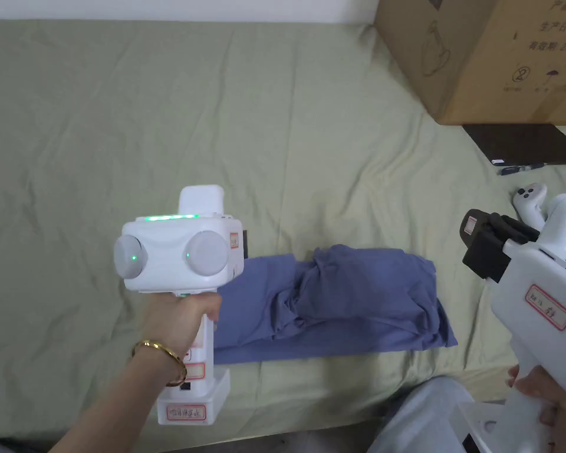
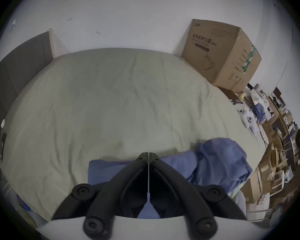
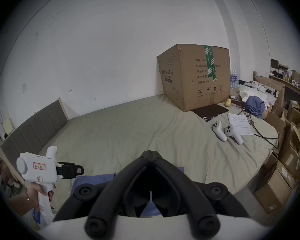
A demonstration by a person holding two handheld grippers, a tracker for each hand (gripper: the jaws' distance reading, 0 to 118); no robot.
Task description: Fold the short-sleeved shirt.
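shirt (image 1: 341, 304) between, below both | left gripper (image 2: 148, 154) together | right gripper (image 3: 151, 152) together

the short-sleeved shirt (image 1: 346, 301) is soft, matt blue cloth, creased and bunched. under it the bed sheet (image 1: 158, 147) is matt, pale green cloth with fine wrinkles. the left hand-held gripper (image 2: 148, 154) has matt black plastic jaws and a smooth, slightly glossy white plastic body; the right hand-held gripper (image 3: 151, 152) looks the same. the box (image 1: 488, 53) is plain brown cardboard, dull and printed. two controllers (image 3: 227, 133) are smooth white plastic.
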